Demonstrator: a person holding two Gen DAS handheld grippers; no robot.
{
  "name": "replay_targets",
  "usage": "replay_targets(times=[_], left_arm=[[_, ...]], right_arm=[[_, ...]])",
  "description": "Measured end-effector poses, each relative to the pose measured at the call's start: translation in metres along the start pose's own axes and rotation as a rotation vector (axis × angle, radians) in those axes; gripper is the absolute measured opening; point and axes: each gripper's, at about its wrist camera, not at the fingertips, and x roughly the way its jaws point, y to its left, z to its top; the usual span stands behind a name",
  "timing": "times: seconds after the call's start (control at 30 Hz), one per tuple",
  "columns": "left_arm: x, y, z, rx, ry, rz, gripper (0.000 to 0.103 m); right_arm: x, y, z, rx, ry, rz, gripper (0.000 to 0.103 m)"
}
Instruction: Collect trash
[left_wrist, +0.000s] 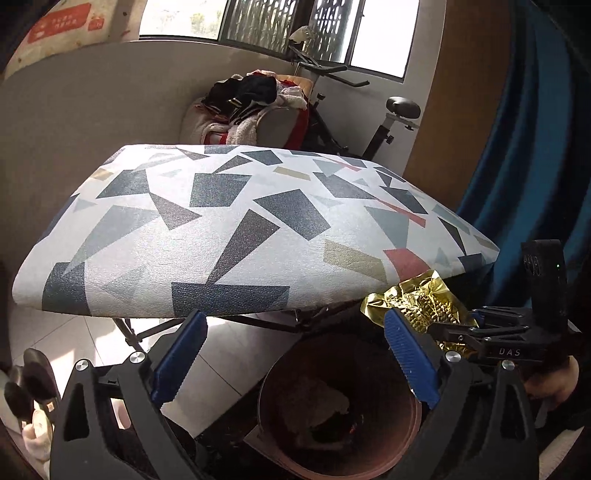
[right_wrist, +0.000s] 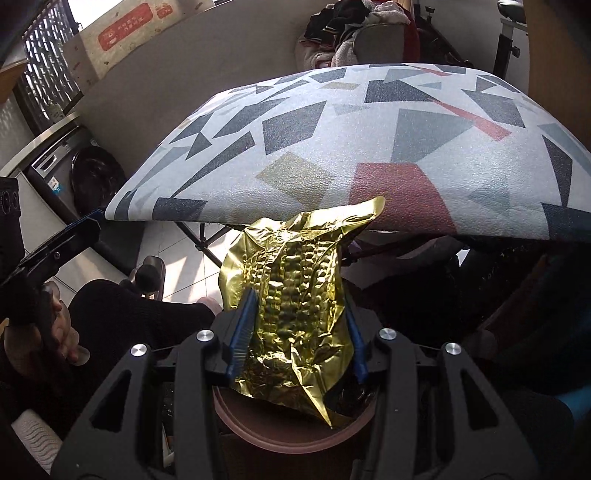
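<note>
A crumpled gold foil wrapper (right_wrist: 295, 266) with a corn-cob pattern sits between the blue pads of my right gripper (right_wrist: 298, 295), which is shut on it. It hangs just above the brown round bin (right_wrist: 280, 432). In the left wrist view my left gripper (left_wrist: 295, 321) stands wide open with nothing between its fingers, above the same bin (left_wrist: 261, 402). Pale crumpled trash (left_wrist: 325, 406) lies inside. The gold wrapper (left_wrist: 410, 302) and the right gripper (left_wrist: 461, 332) show at the right, beside the bin's far rim.
A folding table with a geometric-pattern cover (left_wrist: 221, 221) stands just behind the bin, its edge close above the wrapper. A blue curtain (left_wrist: 517, 166) hangs right. An exercise bike (left_wrist: 399, 110), a clothes-piled chair (left_wrist: 251, 103), slippers (left_wrist: 33, 387) and a washing machine (right_wrist: 74, 173) surround.
</note>
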Motion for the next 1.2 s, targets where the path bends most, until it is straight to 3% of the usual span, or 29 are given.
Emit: replay_targets(times=[0.37,0.43,0.53,0.6,0.7,0.83,1.0,1.2], left_arm=[[0.005,0.006,-0.001,-0.039,0.027,0.013,0.094],[0.005,0.005,-0.001,-0.035,0.028,0.015,0.094],[0.007,0.003,-0.002,-0.025,0.034,0.017,0.094],[0.008,0.002,-0.002,-0.018,0.037,0.022,0.094],[0.008,0.001,-0.001,-0.013,0.04,0.041,0.094],[0.009,0.002,0.003,-0.014,0.043,0.061,0.095],[0.003,-0.008,0.031,0.054,0.0,0.114,0.096],[-0.022,-0.026,0.088,0.113,-0.178,0.189,0.097]], right_arm=[[0.007,0.001,0.0,-0.014,0.031,-0.022,0.049],[0.008,0.0,0.0,-0.011,0.032,-0.034,0.067],[0.007,-0.002,-0.001,-0.005,0.026,-0.052,0.074],[0.006,-0.004,-0.001,0.002,0.022,-0.067,0.084],[0.004,-0.007,0.001,0.014,0.014,-0.094,0.093],[0.0,-0.013,0.01,0.031,0.002,-0.121,0.095],[-0.019,-0.016,0.037,-0.007,-0.051,-0.18,0.097],[-0.064,-0.017,0.088,-0.047,-0.168,-0.236,0.097]])
